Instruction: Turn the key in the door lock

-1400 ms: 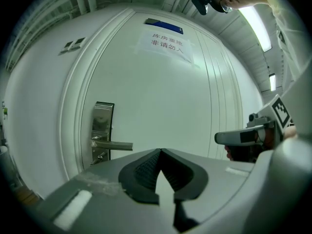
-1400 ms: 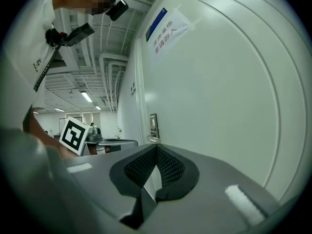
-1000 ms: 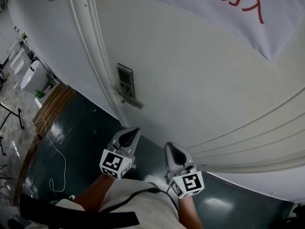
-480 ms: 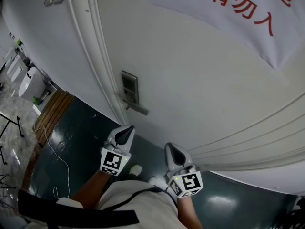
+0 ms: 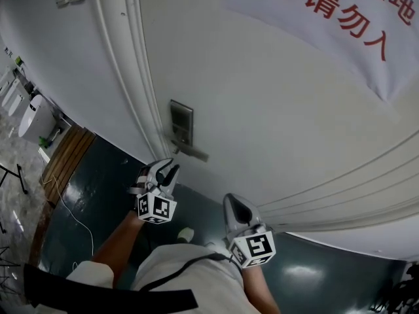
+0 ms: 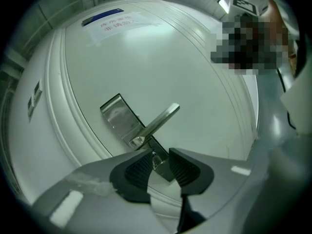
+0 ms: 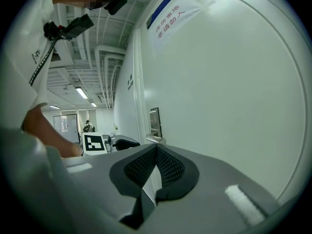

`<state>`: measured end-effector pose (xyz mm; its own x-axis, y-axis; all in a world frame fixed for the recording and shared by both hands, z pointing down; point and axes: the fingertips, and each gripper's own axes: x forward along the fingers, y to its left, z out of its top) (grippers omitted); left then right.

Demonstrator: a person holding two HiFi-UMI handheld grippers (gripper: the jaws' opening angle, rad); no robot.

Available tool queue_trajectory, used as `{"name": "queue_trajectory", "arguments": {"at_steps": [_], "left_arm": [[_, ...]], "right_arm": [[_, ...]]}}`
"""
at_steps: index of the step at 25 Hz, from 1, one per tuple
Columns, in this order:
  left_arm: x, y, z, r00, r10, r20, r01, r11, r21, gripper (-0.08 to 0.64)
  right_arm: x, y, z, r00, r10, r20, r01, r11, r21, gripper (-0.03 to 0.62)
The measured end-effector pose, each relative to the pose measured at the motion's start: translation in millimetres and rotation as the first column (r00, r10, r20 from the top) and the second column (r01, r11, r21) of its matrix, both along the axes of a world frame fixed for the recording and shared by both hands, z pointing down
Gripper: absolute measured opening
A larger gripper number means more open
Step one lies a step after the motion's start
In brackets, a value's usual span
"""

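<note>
Key [image 6: 155, 160] sat in the lock [image 5: 181, 124] just under the handle [image 6: 161, 120], at the door's [image 5: 275, 110] left edge. Left tool [image 5: 167, 169] was up at it, jaws narrowly apart either side of the key. Right tool [image 5: 236, 203] hung lower right, jaws pressed together, empty.

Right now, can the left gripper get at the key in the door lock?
Probably yes. The left gripper is open just below the lever handle, and the key shows in the gap between its jaws. Nothing seems to block it.
</note>
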<state>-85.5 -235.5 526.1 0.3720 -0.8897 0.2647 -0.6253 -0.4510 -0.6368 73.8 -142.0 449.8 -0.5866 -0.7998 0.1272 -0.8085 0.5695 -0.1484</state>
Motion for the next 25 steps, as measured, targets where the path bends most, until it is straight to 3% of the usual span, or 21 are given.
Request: {"name": "queue_trajectory", "arguments": {"at_steps": [5,9,13,25], "left_arm": [[0,-19,19,0.979,0.043,0.198,-0.055,0.997,0.057,0.133],[-3,-35,35,0.96,0.051,0.276,-0.069,0.996,0.058,0.133],[-7,-47,42,0.95,0.033,0.31,-0.059,0.995,0.077,0.137],[-1,-63,39,0.958,0.035,0.284,-0.07,0.991,0.112,0.116]], "right_arm": [[-13,-6,10,1.0,0.003,-0.016,-0.003,1.0,-0.014,0.009],[-24,-7,11,0.999,-0.006,-0.035,0.005,1.0,-0.015,0.009],[-30,-11,12,0.999,0.008,-0.037,-0.009,1.0,-0.013,0.009],[-64,-30,27,0.998,0.001,-0.059,-0.002,1.0,-0.023,0.009]]}}
